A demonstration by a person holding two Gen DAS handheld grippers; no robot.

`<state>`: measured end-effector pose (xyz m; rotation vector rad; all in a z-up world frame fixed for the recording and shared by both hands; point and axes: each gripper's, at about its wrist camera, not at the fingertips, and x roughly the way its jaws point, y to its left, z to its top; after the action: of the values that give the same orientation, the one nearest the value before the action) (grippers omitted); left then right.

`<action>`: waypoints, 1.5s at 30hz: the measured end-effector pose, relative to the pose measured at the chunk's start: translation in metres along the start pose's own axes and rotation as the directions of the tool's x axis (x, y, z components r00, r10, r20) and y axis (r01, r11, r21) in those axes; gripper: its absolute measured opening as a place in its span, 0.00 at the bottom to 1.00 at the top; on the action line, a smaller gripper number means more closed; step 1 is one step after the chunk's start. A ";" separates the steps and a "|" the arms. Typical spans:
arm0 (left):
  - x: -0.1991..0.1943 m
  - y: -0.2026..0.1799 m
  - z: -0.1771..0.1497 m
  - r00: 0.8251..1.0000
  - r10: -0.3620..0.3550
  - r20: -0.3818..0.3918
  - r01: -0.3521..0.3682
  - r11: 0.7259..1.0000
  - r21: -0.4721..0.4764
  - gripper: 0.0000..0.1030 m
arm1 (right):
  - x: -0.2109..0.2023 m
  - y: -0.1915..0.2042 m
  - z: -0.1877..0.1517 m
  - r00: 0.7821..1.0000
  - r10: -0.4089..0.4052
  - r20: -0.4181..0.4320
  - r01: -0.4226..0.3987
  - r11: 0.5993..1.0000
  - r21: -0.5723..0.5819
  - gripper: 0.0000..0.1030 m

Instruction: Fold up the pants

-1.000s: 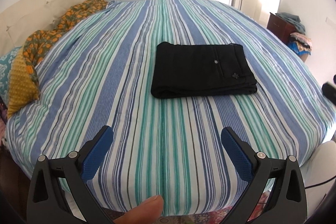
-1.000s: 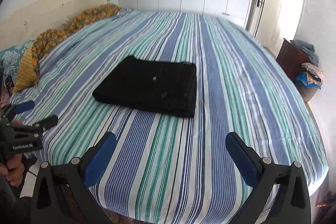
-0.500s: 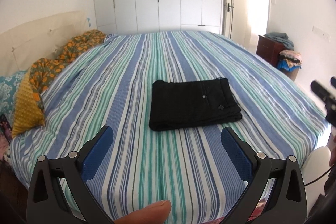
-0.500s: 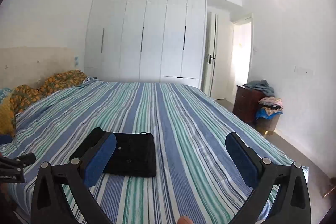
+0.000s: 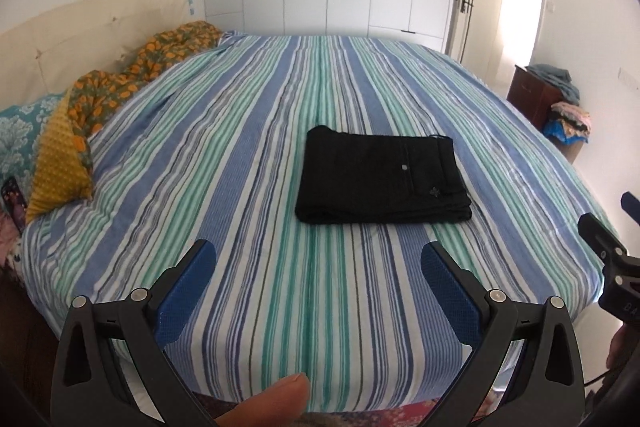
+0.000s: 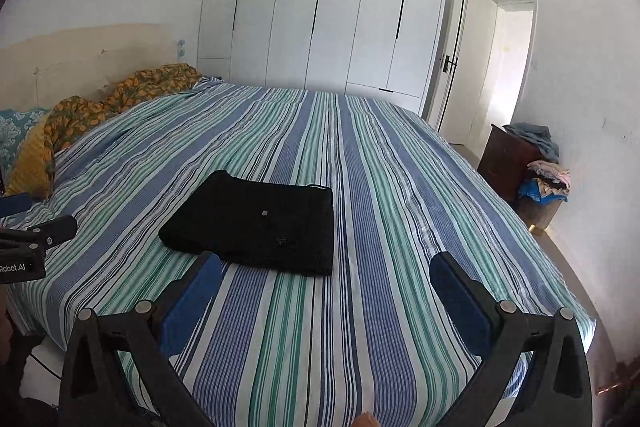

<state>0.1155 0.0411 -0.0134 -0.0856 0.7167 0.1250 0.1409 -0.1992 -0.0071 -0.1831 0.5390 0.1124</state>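
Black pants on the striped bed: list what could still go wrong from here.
1. The folded black pants lie free on the striped bedspread, with both grippers, left gripper and right gripper, open and clear; a careless regrasp could undo the stacked layers at the near edge.
2. The bedspread looks soft and loose, so tugging it might shift the pile.

I am working in a home bedroom: a wide bed [image 5: 248, 187] under a blue-and-green striped cover fills my view, pillows [image 5: 56, 163] piled at nine o'clock, white floor-to-ceiling wardrobes [image 6: 320, 27] at twelve, and a dark dresser [image 6: 508, 155] heaped with clothes at three.
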 end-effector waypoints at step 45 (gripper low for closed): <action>0.005 -0.026 -0.013 0.996 0.076 -0.056 -0.071 0.994 0.082 0.99 | 0.022 -0.008 -0.009 0.964 0.011 -0.266 0.005 0.998 0.061 1.00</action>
<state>0.1147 0.0145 -0.0259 0.0140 0.7834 0.1648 0.1562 -0.2074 -0.0253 -0.1384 0.8099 0.0747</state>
